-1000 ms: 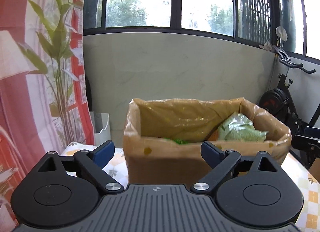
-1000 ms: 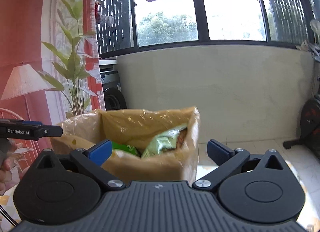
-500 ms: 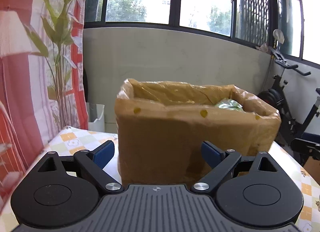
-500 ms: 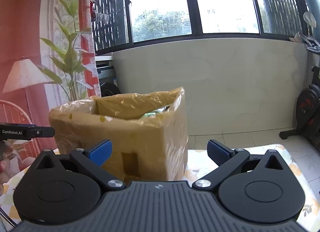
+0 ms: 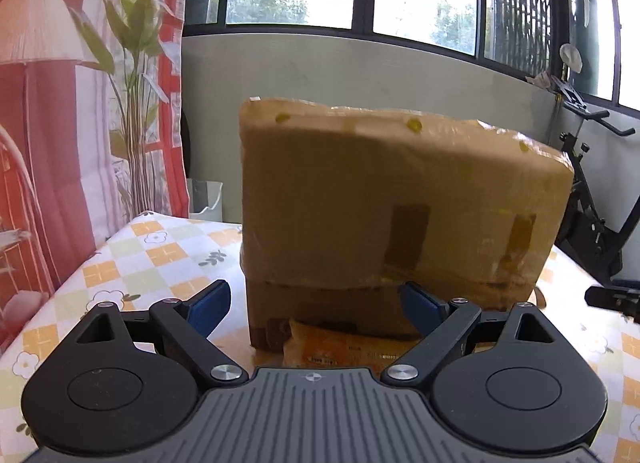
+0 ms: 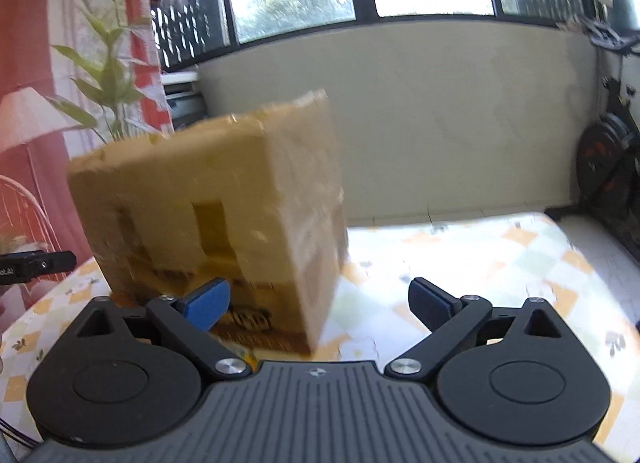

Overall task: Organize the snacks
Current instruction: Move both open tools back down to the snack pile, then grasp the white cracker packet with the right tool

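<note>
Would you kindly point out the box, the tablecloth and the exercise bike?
box (image 5: 360,191), left wrist view, its front wall
tablecloth (image 6: 480,255), right wrist view, a bare checked patch
exercise bike (image 5: 588,215), left wrist view, its frame

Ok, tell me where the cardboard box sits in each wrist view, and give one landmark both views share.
Left wrist view: the cardboard box fills the centre, straight ahead on the checked tablecloth.
Right wrist view: the cardboard box is left of centre, seen corner-on and blurred.
Shared landmark: the exercise bike at the right edge of both views.
</note>
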### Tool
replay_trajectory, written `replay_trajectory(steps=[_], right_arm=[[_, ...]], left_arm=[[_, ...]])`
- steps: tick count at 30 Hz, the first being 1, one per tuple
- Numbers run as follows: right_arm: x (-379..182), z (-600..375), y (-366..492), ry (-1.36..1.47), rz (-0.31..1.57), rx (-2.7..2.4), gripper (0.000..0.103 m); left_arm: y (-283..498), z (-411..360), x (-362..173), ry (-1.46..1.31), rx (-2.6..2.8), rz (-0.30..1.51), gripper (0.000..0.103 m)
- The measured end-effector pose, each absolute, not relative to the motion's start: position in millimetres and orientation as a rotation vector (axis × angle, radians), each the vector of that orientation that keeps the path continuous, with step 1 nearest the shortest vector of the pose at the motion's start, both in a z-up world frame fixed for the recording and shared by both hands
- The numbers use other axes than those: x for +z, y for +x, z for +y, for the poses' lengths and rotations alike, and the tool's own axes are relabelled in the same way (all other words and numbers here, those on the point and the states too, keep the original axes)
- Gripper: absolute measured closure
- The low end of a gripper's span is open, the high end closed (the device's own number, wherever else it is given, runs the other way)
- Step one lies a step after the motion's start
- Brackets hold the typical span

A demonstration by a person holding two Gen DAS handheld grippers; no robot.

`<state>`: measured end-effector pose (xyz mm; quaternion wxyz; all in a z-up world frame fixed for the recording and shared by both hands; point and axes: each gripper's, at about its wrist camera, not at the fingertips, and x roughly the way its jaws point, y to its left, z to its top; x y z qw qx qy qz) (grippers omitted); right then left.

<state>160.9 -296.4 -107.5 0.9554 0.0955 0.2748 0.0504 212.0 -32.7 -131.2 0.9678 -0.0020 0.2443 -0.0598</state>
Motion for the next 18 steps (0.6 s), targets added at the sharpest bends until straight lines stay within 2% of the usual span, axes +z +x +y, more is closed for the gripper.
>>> replay_trajectory(steps=[8,15,18], right_arm=[[-156,-274,153,0.141,0.757,0.111,0.021],[-174,-260,164,0.144,0.814,0.107,0.026],[-177,-254,169,0.090,0.823,0.110,0.038]], left_arm=[[205,-35,-145,0.003,-0.120,0.512,0.011],[202,-36,-158,-0.005,-0.123,0.559,0.014],[200,-39,-164,-0.004,-0.142,0.584,0.014]])
